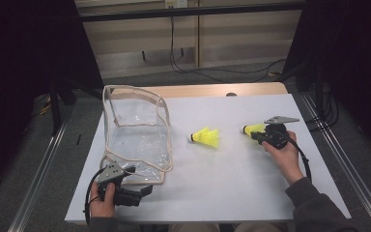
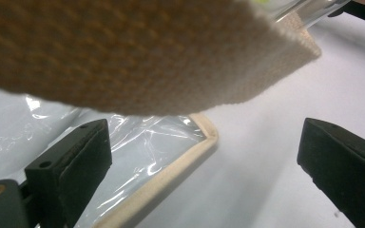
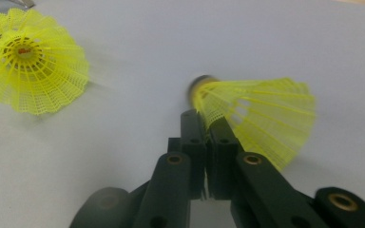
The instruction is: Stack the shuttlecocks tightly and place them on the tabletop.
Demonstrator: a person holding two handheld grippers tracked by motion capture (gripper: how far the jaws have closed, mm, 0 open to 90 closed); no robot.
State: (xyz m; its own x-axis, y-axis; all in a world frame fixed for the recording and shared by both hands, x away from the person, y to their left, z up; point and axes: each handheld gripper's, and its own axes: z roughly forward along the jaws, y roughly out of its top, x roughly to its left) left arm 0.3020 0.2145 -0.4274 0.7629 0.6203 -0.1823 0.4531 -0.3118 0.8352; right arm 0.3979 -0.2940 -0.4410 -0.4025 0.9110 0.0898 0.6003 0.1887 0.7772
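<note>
In the high view, the right gripper (image 1: 257,135) lies low over the white table (image 1: 251,193), its jaws pinched on the skirt of a yellow shuttlecock (image 1: 252,129) whose cork points left. The hand behind hides most of the tool. A second shuttlecock (image 1: 206,137) lies on its side near the table's middle, well apart from the held one. At the left stands a clear plastic bag (image 1: 137,135) with beige trim, its mouth open upward. The left gripper (image 1: 142,186) rests at the bag's near corner; from here its jaws are too dark to read.

In the left gripper view, the two black jaws stand wide apart with nothing pressed between them. A beige woven strap (image 2: 138,52), blurred and very close, covers the upper half and hides what lies behind it. Below, the bag's trimmed corner lies flat on the table.

In the right gripper view, the jaws are closed together on the edge of the held shuttlecock's mesh; its cork is blurred. The other shuttlecock shows at upper left, skirt toward the camera, partly cut by the frame.
</note>
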